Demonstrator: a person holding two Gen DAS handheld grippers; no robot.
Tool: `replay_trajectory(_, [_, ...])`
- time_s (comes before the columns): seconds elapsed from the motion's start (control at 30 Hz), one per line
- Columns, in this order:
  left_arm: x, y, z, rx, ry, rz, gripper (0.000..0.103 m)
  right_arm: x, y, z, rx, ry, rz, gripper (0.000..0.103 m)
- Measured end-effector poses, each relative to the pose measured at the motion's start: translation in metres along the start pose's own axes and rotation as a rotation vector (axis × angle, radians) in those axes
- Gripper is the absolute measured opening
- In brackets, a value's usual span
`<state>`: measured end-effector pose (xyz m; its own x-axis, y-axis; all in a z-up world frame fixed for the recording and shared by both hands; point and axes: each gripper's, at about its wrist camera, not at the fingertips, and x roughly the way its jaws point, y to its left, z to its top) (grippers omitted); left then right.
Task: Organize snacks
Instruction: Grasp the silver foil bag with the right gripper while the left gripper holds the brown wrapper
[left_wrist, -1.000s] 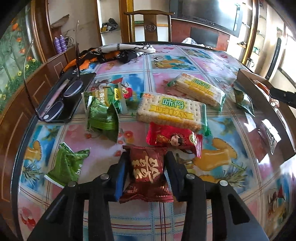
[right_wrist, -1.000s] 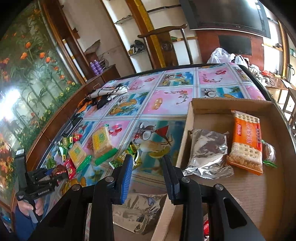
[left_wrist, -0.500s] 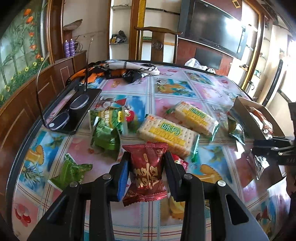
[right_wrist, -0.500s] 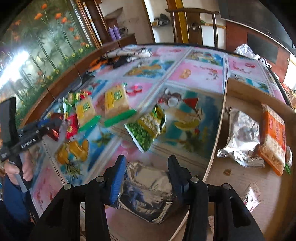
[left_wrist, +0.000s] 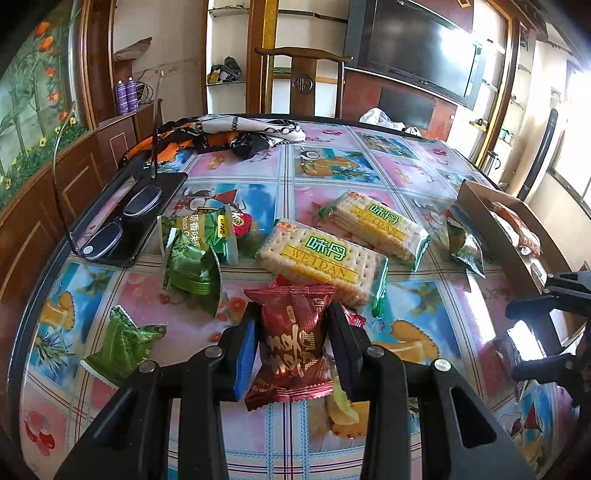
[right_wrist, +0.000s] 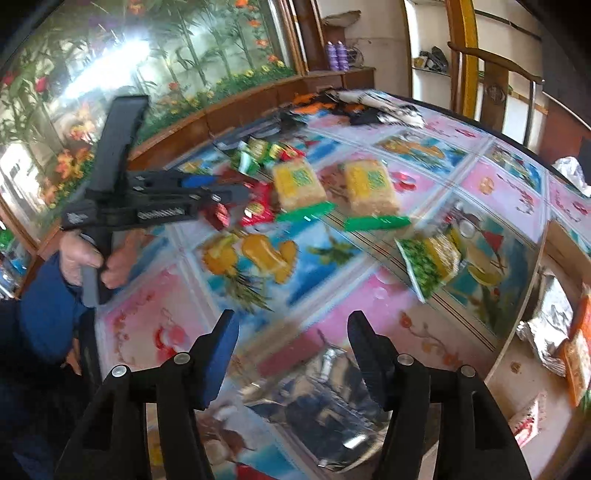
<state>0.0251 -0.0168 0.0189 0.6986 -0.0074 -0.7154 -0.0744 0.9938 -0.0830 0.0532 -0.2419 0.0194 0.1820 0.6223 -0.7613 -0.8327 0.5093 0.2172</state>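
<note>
My left gripper is shut on a dark red snack packet, held upright above the table; the right wrist view shows that gripper at the left too. Behind it lie two Weidan cracker packs and green packets. My right gripper hangs over a silver foil packet lying on the table. Its jaws are opening and its pads do not touch the foil. A cardboard box at the right holds another silver packet and an orange cracker pack.
A green pea packet lies near the box's left wall. Glasses rest on a black tray at the table's left edge. A patterned cloth lies at the far side, a wooden chair behind it. A person's hand grips the left handle.
The left gripper has lifted the red packet off the table. The right gripper swung left, away from the box, over the silver foil packet, rolled, and its jaws spread wider.
</note>
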Motion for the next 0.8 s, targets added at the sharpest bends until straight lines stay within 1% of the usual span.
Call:
replay_trajectory(0.1, [-0.002,-0.001,0.000,0.005,-0.008,-0.011,0.036,0.008,-0.012,-0.005,0.022,0.035,-0.007,0.066])
replay_trajectory(0.2, [-0.002,-0.001,0.000,0.005,-0.008,-0.023,0.036,0.009,-0.018,-0.005,0.040,0.049,0.034,0.068])
replay_trajectory(0.27, [-0.003,0.000,0.000,0.000,-0.007,-0.034,0.036,0.006,-0.018,-0.005,0.047,0.048,0.063,0.074])
replay_trajectory(0.3, [-0.004,0.000,0.000,0.000,-0.009,-0.041,0.036,0.006,-0.016,-0.005,0.038,0.053,0.066,0.079])
replay_trajectory(0.33, [-0.005,-0.001,0.000,0.000,-0.011,-0.046,0.036,0.005,-0.011,-0.005,0.016,0.062,0.063,0.083])
replay_trajectory(0.4, [-0.008,-0.002,0.000,0.002,-0.019,-0.059,0.036,0.003,-0.002,-0.009,-0.036,0.090,0.061,0.086])
replay_trajectory(0.47, [-0.010,-0.002,0.000,0.002,-0.024,-0.068,0.036,0.002,0.001,-0.013,-0.058,0.113,0.038,0.086])
replay_trajectory(0.6, [-0.013,-0.002,0.000,-0.001,-0.029,-0.086,0.036,0.006,0.015,-0.025,-0.165,0.232,-0.047,0.087])
replay_trajectory(0.7, [-0.016,-0.003,-0.001,-0.003,-0.035,-0.098,0.036,0.006,0.022,-0.027,-0.188,0.248,-0.095,0.087])
replay_trajectory(0.8, [-0.018,-0.003,-0.001,-0.004,-0.037,-0.104,0.036,0.010,0.031,-0.027,-0.217,0.264,-0.118,0.074])
